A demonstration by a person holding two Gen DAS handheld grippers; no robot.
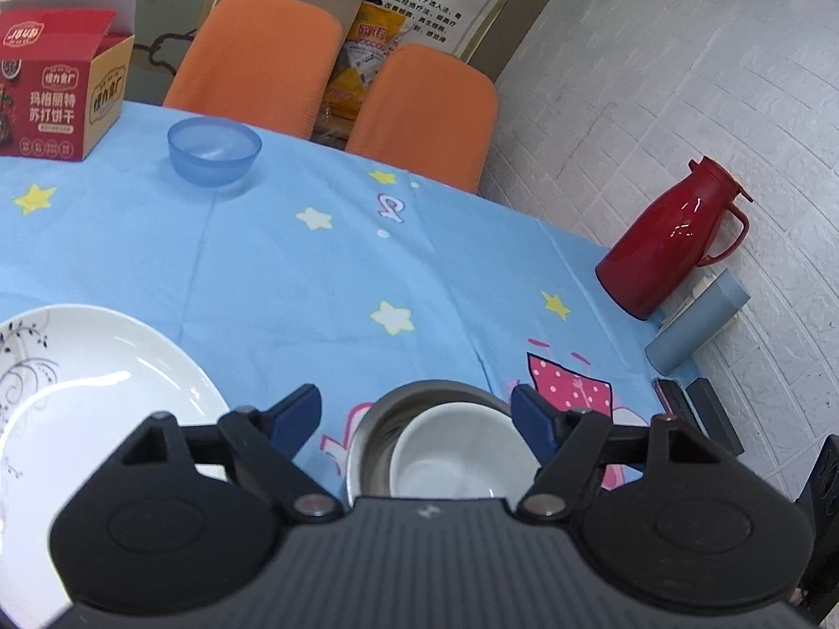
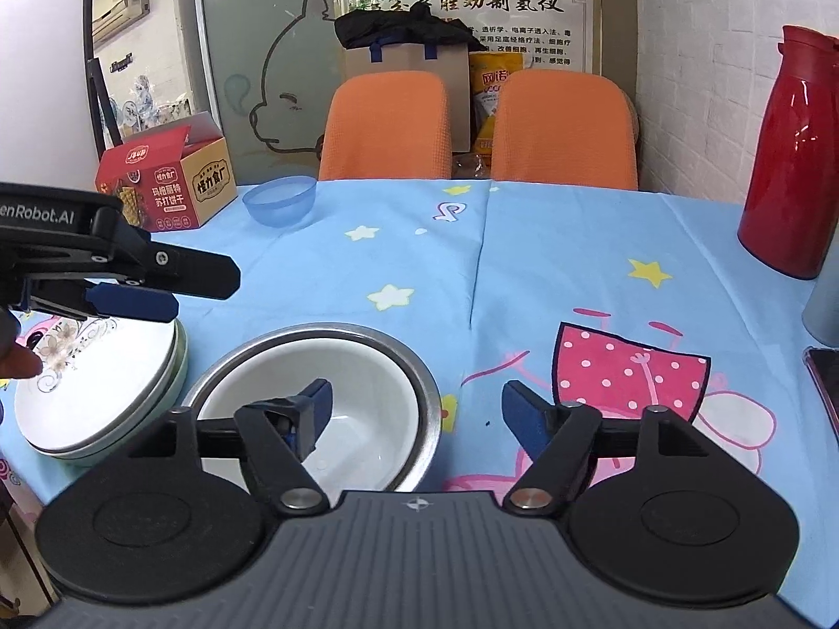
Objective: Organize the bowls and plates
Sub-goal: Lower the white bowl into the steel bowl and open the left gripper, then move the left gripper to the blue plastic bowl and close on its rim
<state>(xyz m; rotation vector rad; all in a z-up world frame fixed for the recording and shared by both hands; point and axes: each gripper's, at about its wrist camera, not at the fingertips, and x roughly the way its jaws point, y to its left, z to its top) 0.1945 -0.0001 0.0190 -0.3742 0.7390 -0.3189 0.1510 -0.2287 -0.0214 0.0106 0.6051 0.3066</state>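
A white bowl (image 2: 362, 393) sits nested inside a steel bowl (image 2: 419, 367) on the blue tablecloth; both also show in the left wrist view, white bowl (image 1: 445, 456), steel bowl (image 1: 419, 393). A white patterned plate (image 2: 99, 382) lies stacked on a pale green plate to their left; it also shows in the left wrist view (image 1: 105, 367). A blue plastic bowl (image 2: 280, 202) stands alone at the far side (image 1: 214, 149). My right gripper (image 2: 417, 409) is open and empty over the nested bowls' right rim. My left gripper (image 1: 417, 414) is open and empty above them, its fingers (image 2: 136, 301) over the plate stack.
A red cracker box (image 2: 168, 183) stands at the far left. A red thermos (image 2: 786, 157) and a grey cylinder (image 1: 697, 320) stand at the right by the brick wall. A phone (image 2: 823, 367) lies at the right edge. Two orange chairs (image 2: 388, 126) stand behind the table.
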